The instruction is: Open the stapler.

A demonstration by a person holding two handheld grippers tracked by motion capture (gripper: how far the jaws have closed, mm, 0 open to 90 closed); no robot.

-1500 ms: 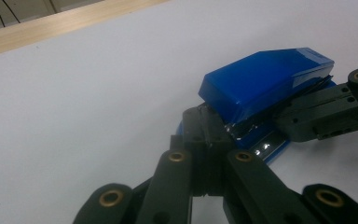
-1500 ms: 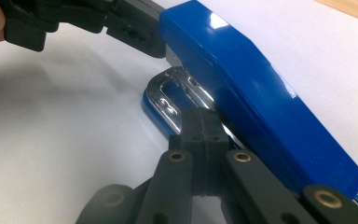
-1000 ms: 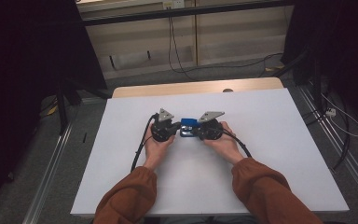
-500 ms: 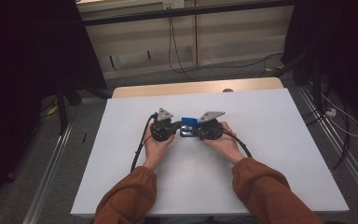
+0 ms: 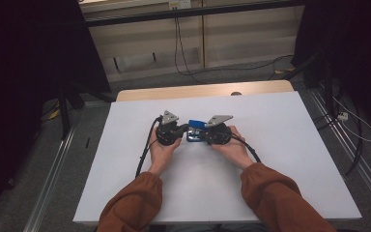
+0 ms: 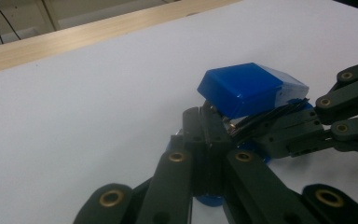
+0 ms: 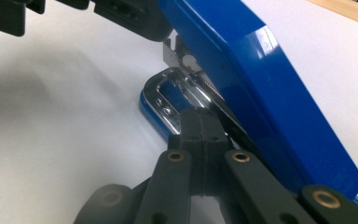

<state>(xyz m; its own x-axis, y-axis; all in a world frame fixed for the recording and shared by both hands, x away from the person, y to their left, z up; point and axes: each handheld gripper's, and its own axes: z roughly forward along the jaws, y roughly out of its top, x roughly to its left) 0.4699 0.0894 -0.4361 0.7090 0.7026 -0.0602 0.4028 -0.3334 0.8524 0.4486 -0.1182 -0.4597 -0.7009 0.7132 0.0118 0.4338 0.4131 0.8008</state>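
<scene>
On the white table [image 5: 280, 159] we have a blue stapler [image 5: 196, 126] at mid-table, its top swung open. Our left gripper [image 6: 204, 122] and right gripper [image 7: 200, 122] are both closed against its metal innards; reloading looks barely begun.

stapler [image 7: 265, 88] base hidden, top cut off

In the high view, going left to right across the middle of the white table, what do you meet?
Bare white table → left gripper → blue stapler → right gripper → bare table again.
</scene>
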